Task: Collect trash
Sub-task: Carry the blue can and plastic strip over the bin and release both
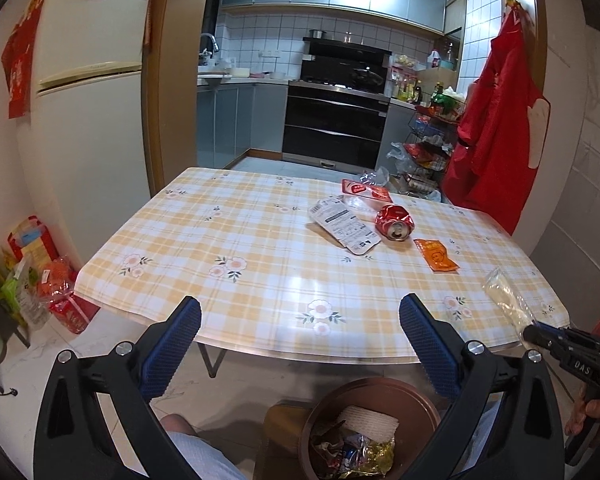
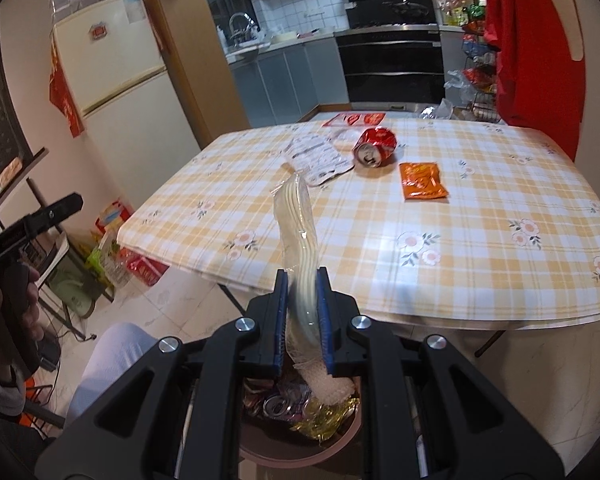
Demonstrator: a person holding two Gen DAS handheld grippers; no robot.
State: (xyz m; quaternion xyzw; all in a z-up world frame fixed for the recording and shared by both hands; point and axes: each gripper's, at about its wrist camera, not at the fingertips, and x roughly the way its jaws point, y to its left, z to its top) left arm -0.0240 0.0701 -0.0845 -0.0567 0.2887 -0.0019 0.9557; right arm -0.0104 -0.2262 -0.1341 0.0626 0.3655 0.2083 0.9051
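Right tongs (image 2: 302, 300) clamped on clear, crinkled plastic wrapper (image 2: 298, 224), left tongs (image 1: 300, 334) spread apart, brown bin (image 1: 420, 396) below

Both wrist views look from the near edge across the table (image 1: 260, 240) toward the kitchen.

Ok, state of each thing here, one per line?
Left gripper: open, empty.
Right gripper: shut on clear plastic wrapper, above the bin.
Trash bin: open, partly filled.
Red can: crushed, on its side.
Orange sachet: flat on table.
White label packet: flat on table.
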